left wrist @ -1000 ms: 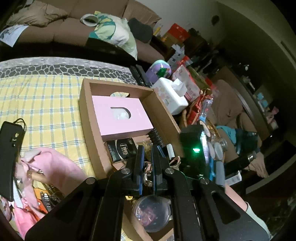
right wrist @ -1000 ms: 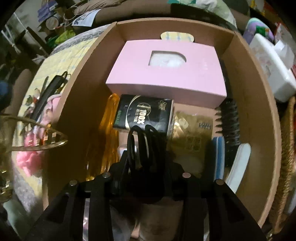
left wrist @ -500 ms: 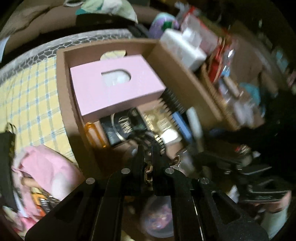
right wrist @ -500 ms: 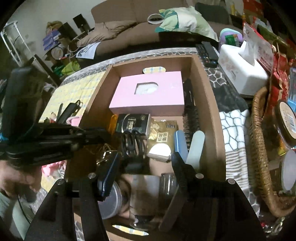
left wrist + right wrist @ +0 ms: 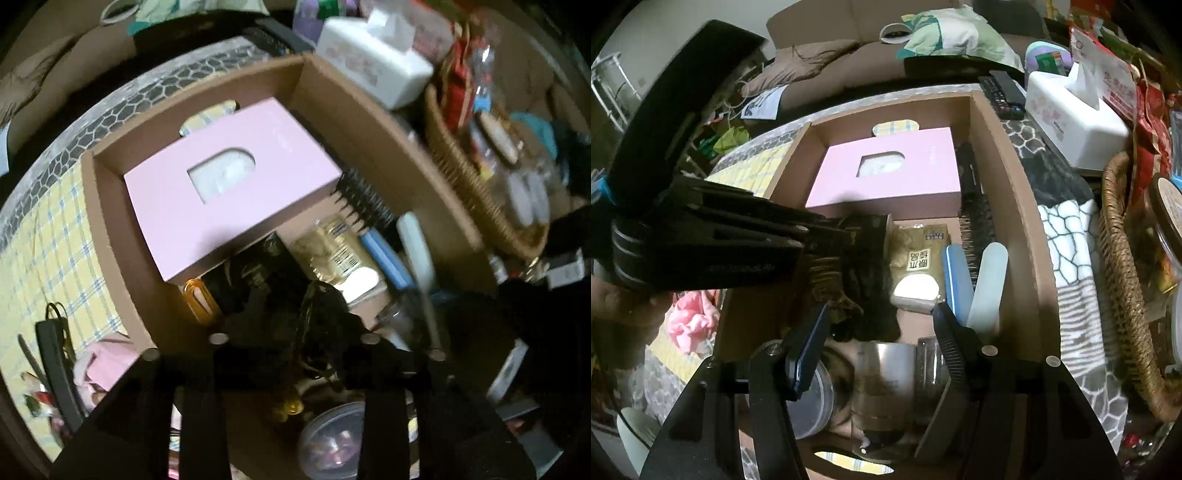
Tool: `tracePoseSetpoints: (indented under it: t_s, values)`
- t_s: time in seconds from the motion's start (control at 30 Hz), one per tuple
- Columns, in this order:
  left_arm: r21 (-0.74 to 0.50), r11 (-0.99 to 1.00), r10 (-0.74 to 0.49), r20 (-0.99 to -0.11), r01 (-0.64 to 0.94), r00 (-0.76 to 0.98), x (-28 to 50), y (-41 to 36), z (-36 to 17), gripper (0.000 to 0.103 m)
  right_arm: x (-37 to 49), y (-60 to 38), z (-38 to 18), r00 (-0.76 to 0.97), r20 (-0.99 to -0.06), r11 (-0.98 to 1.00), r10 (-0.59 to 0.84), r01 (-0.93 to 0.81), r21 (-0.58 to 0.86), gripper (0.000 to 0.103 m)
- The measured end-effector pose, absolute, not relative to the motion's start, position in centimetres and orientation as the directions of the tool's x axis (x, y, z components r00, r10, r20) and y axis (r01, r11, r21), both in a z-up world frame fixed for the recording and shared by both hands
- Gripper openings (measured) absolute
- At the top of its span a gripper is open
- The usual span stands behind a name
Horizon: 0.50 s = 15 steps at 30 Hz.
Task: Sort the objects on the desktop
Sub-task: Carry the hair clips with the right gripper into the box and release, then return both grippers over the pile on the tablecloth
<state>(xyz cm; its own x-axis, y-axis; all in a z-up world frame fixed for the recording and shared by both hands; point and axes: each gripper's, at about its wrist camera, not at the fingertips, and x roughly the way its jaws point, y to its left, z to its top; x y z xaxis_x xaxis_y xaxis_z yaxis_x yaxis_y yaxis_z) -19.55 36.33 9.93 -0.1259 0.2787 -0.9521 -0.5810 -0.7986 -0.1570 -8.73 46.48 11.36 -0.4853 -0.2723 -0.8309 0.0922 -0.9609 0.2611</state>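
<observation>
An open cardboard box [image 5: 110, 236] [image 5: 1008, 206] holds a pink tissue box [image 5: 221, 192] [image 5: 886, 177], a gold packet [image 5: 919, 251], a white pad [image 5: 916, 291], two nail files [image 5: 975, 280] and a black hairbrush [image 5: 975, 218]. My left gripper [image 5: 299, 295] [image 5: 846, 240] points down over the box's near left part, and its jaws are opening. A dark tangle with gold-coloured metal bits [image 5: 317, 328] [image 5: 838, 306] hangs loose between and below them. My right gripper [image 5: 881, 310] stands open above the near end, nothing between its fingers.
A steel cup [image 5: 882, 376] and a clear lidded tub [image 5: 332, 439] lie at the box's near end. A white tissue dispenser [image 5: 1075, 122] and a wicker basket [image 5: 1123, 295] stand on the right. Pink cloth [image 5: 103, 362] and a black case [image 5: 55, 369] lie on the yellow checked cloth to the left.
My left gripper has swung over the box, tipped downward, and its shut fingers have parted around the metal bits. My right gripper let go of a black looped thing, opened, and pulled back and up.
</observation>
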Motion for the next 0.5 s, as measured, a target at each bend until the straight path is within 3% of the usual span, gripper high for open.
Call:
tracePoseSetpoints:
  t_s: [0.17, 0.23, 0.3, 0.4, 0.5]
  values:
    - [-0.232, -0.816, 0.371, -0.912, -0.530, -0.173, -19.3, 32.9, 12.1, 0.043, -9.2, 45.4, 11.2, -0.484, -0.823, -0.955, -0.296, 0.123, 0.271, 0.064]
    - [-0.258, -0.821, 0.398, -0.898, -0.510, -0.187, -19.2, 31.3, 12.8, 0.058, -9.5, 45.0, 11.0, -0.479, -0.825, -0.953, -0.300, 0.127, 0.273, 0.064]
    - [-0.278, -0.814, 0.423, -0.885, -0.510, -0.194, -18.6, 29.9, 13.3, 0.059, -9.6, 45.2, 10.9, -0.483, -0.824, -0.954, -0.296, 0.107, 0.280, 0.064]
    - [-0.306, -0.808, 0.458, -0.863, -0.503, -0.211, -17.2, 27.0, 13.9, 0.080, -9.4, 45.8, 11.2, -0.491, -0.820, -0.953, -0.294, 0.083, 0.291, 0.064]
    - [-0.319, -0.821, 0.478, -0.837, -0.473, -0.266, -15.3, 23.2, 14.6, 0.094, -9.0, 46.1, 11.9, -0.496, -0.823, -0.957, -0.276, 0.065, 0.283, 0.068]
